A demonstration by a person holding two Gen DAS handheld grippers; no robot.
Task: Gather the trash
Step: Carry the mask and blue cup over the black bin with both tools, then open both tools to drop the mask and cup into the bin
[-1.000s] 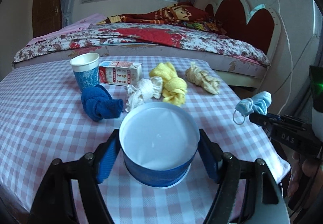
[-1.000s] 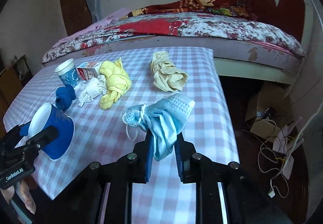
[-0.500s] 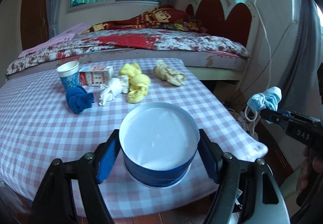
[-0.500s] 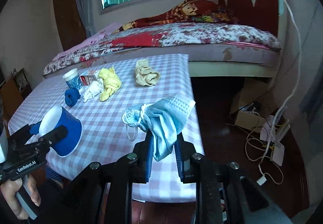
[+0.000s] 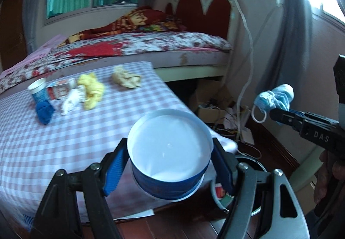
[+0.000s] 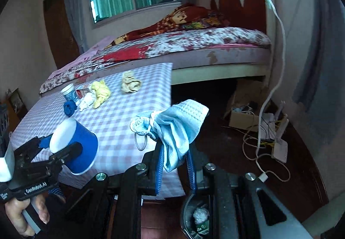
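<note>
Open air lies past the checked-cloth table [image 6: 120,124] corner; below, a round metal bin [image 6: 189,206], seemingly open-topped, sits on dark floor beside tangled white cables [image 6: 265,144].

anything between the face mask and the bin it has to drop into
Nothing visible. The right gripper holds the face mask above the open trash bin on the floor past the table edge.
</note>
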